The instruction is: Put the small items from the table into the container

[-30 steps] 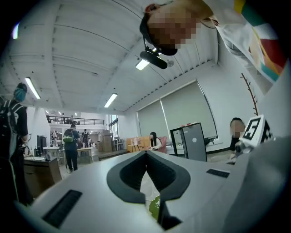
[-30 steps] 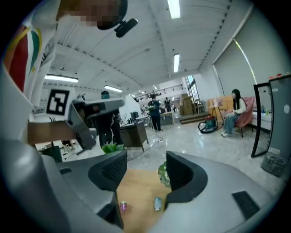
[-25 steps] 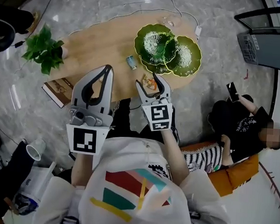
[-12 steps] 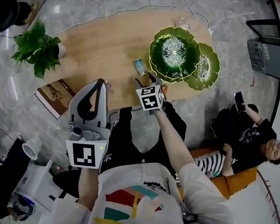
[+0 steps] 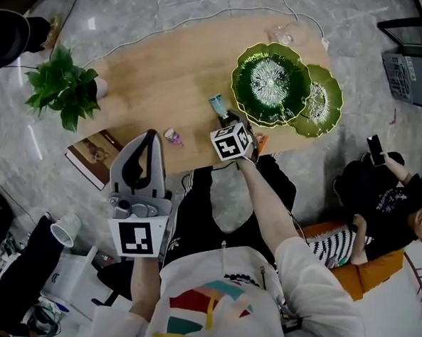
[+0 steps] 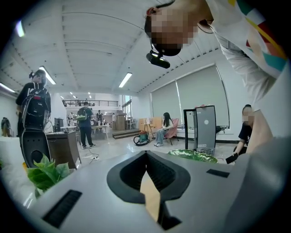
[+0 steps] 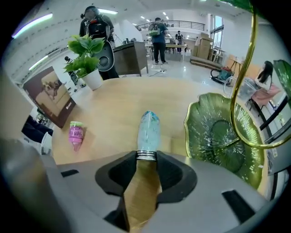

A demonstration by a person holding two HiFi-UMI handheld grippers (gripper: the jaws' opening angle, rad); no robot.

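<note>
A small blue tube [image 5: 218,105] with a ribbed silver end [image 7: 146,156] lies on the wooden table [image 5: 167,69], next to the green leaf-shaped dishes [image 5: 271,82]. My right gripper [image 5: 229,120] points steeply down at it. Its jaws are closing, with the tube's silver end [image 7: 146,156] gripped between the tips of the right gripper [image 7: 146,159]. A pink little bottle [image 5: 173,136] lies to the left, also visible in the right gripper view as the pink bottle [image 7: 76,134]. My left gripper [image 5: 150,135] hangs shut and empty at the table's near edge; the left gripper view shows the left gripper [image 6: 146,154] aimed across the room.
A potted plant [image 5: 65,88] stands at the table's left end. A book [image 5: 94,153] lies on the floor under that corner. An orange item [image 5: 260,140] sits at the near edge by the dishes. A person [image 5: 386,210] sits on an orange seat at right.
My right gripper came down onto the table over the blue tube and its jaws narrowed around the tube's end. The left gripper sank lower toward me.
</note>
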